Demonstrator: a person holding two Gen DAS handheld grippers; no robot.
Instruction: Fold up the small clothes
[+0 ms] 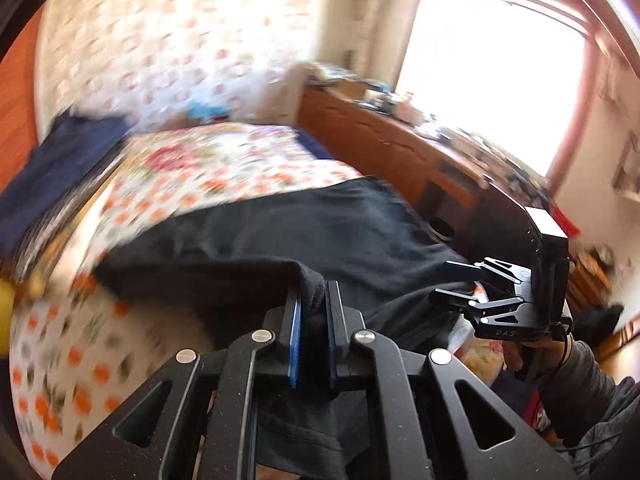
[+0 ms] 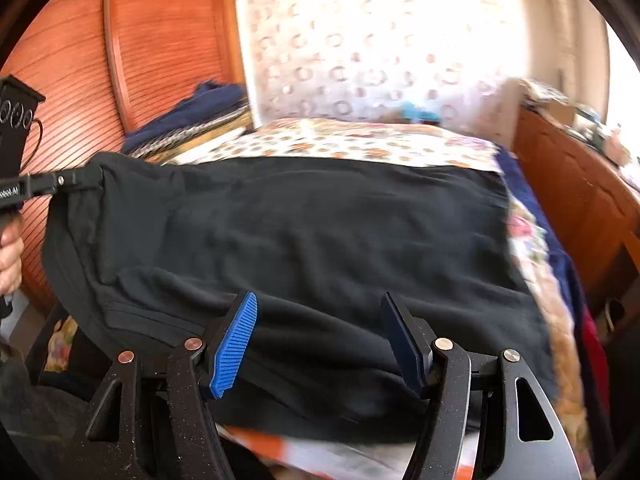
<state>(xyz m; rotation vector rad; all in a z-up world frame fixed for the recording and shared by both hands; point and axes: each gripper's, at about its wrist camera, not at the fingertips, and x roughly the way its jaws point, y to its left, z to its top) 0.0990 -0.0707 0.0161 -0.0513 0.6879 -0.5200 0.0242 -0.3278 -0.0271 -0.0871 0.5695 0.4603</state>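
Note:
A black garment [image 1: 300, 224] lies spread on a bed with a floral sheet [image 1: 200, 176]. My left gripper [image 1: 314, 292] is shut on a bunched corner of it, and black cloth fills the narrow gap between the blue pads. In the right wrist view that left gripper [image 2: 80, 180] holds the garment [image 2: 320, 220] corner raised at the far left. My right gripper [image 2: 318, 304] stands open over the garment's near edge. Its blue pads [image 2: 236, 340] are wide apart and bare, with the cloth lying below and between them. The left wrist view shows the right gripper [image 1: 444, 280] at the garment's right side.
A ribbed wooden wardrobe [image 2: 160, 40] stands left of the bed, with a navy cloth [image 2: 200, 108] piled beside it. A wooden dresser [image 1: 380, 148] with clutter runs along the right under a bright window [image 1: 492, 80]. A person's grey sleeve [image 1: 580, 392] is lower right.

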